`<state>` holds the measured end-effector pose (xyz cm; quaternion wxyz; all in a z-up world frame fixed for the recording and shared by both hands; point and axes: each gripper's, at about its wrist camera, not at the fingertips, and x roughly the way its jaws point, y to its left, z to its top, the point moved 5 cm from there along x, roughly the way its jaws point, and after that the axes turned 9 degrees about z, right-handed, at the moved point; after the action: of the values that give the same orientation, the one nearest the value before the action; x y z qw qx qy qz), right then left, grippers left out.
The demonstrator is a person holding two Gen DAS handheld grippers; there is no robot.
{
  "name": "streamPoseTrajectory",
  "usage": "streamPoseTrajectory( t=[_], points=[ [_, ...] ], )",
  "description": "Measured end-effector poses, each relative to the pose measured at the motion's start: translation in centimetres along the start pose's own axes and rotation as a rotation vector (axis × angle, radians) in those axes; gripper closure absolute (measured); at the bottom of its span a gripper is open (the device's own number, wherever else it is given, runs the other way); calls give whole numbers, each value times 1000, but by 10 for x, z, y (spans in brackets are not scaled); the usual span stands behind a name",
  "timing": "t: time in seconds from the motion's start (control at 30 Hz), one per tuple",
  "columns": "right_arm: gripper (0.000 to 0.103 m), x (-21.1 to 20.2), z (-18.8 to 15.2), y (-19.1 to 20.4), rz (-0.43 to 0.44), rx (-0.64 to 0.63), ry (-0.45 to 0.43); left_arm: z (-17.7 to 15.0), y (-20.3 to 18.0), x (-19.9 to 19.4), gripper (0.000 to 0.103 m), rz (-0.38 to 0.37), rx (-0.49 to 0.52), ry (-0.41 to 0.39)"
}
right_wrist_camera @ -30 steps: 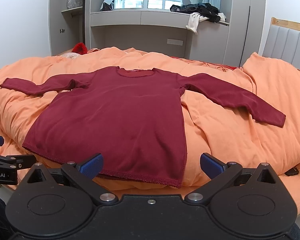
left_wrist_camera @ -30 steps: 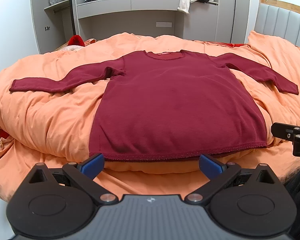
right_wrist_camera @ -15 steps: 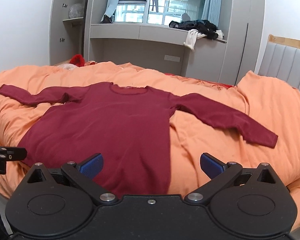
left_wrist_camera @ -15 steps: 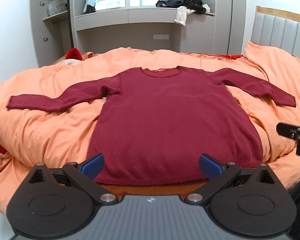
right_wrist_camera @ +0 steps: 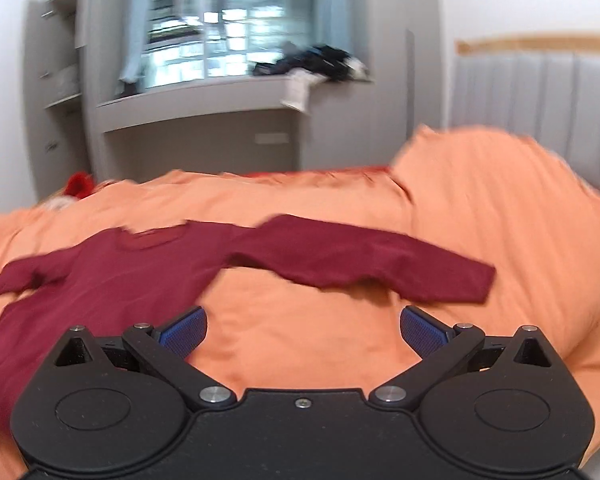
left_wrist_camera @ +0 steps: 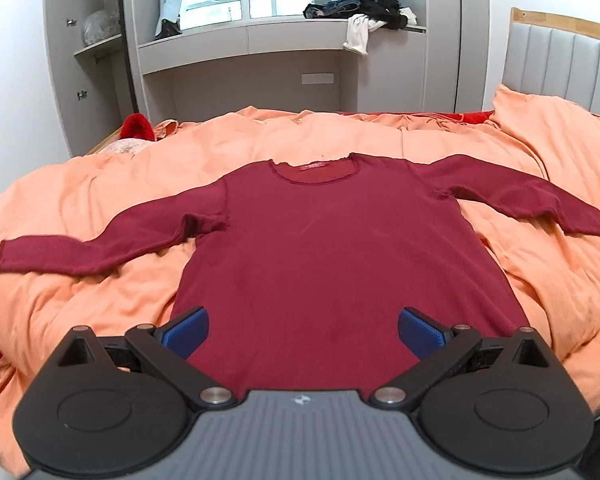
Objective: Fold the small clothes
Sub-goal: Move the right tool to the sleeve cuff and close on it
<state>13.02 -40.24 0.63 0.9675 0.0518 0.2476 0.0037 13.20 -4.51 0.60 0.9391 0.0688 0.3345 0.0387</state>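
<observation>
shirt (left_wrist_camera: 332, 248) flat mid-bed, sleeves spread | left gripper (left_wrist_camera: 303, 330) jaws apart over hem | right gripper (right_wrist_camera: 303, 330) jaws apart above duvet (right_wrist_camera: 300, 320), near right sleeve

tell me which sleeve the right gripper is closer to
The sleeve on the headboard side: it lies just ahead of the open right gripper. The other sleeve trails off far left.

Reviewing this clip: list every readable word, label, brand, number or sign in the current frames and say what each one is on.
No text can be read in either view.
Neck label inside the collar of the dark red shirt: a red tag, any print too small to read.
Emblem on the grey body of the left gripper: a small logo shape, no letters.
Right wrist view: motion-blurred; nothing legible on the right gripper.
</observation>
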Motion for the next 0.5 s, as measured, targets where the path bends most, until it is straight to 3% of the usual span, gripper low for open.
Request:
streamPoseTrajectory(
  t=[0.2, 0.3, 0.5],
  points=[
    [5, 60, -4, -101, 66, 319, 8, 14, -9, 14, 0, 29, 40, -123],
    [10, 90, -12, -149, 60, 468, -9, 16, -12, 20, 0, -6, 17, -121],
    [21, 139, -36, -225, 78, 769, -37, 12, -20, 35, 0, -6, 40, -76]
  ],
)
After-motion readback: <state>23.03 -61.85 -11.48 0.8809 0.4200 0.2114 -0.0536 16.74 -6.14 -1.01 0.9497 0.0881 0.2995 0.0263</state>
